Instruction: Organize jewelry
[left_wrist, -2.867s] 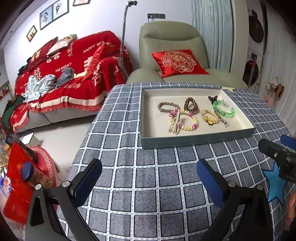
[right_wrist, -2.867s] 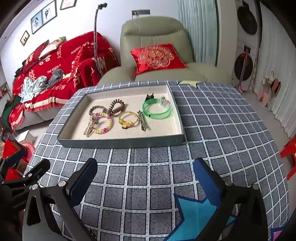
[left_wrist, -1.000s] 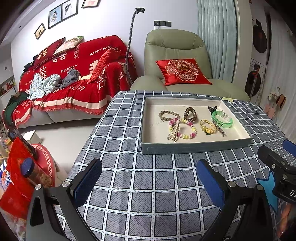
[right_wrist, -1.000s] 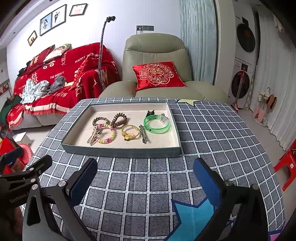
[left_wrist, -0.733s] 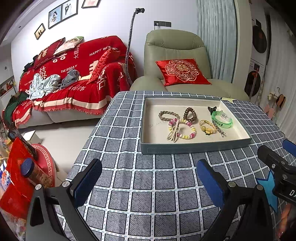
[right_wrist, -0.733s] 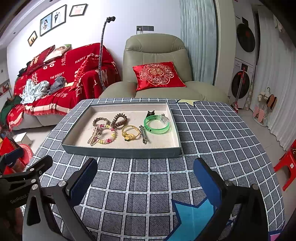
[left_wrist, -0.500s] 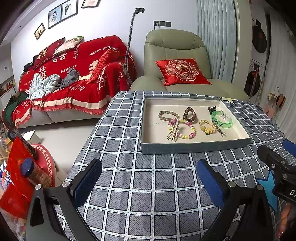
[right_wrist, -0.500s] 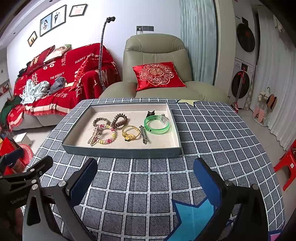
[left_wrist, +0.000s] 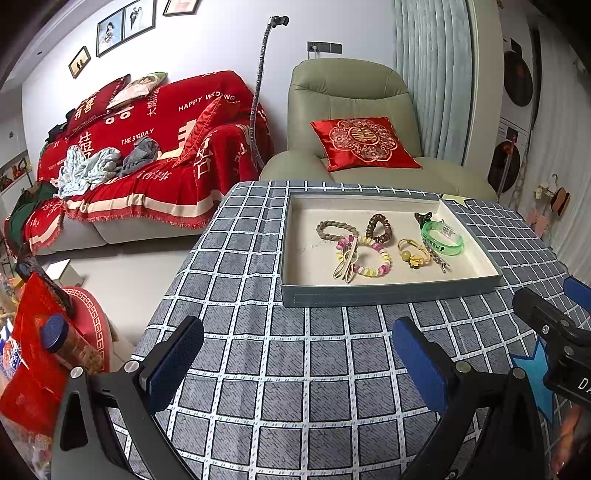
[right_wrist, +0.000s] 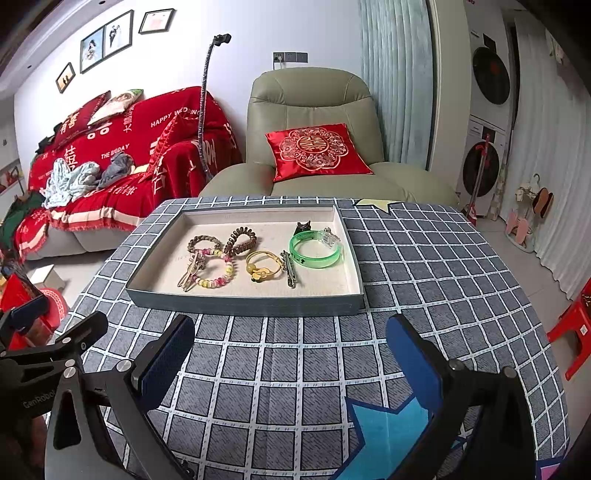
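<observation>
Here, both grippers hovered above the checked tabletop (right_wrist: 424, 258), short of the grey tray (right_wrist: 243, 304) — neither touched it. The left gripper (left_wrist: 295, 363) had its jaws wide, nothing between the blue pads (left_wrist: 175, 363); the right gripper (right_wrist: 290, 362) likewise had its jaws spread wide and held nothing.

All the jewelry lay inside the tray, on its cream lining:
- a green bangle (right_wrist: 316, 250) at the right, with a small black clip (right_wrist: 303, 226) just behind it;
- a metal hair clip (right_wrist: 289, 271) beside the bangle's left edge;
- a gold bracelet (right_wrist: 263, 266) with yellow beads, near the middle;
- a pastel beaded bracelet (right_wrist: 214, 269) — a beige hair clip (right_wrist: 190, 273) lay across its left side;
- a braided brown band (right_wrist: 204, 243) and a coiled brown hair tie (right_wrist: 241, 240) toward the back.

A blue star (right_wrist: 391, 428) marked the cloth under the right gripper. Behind the tabletop stood a green armchair (right_wrist: 314, 110) with a red cushion (right_wrist: 316, 149), and a sofa under a red throw (right_wrist: 122, 147).
</observation>
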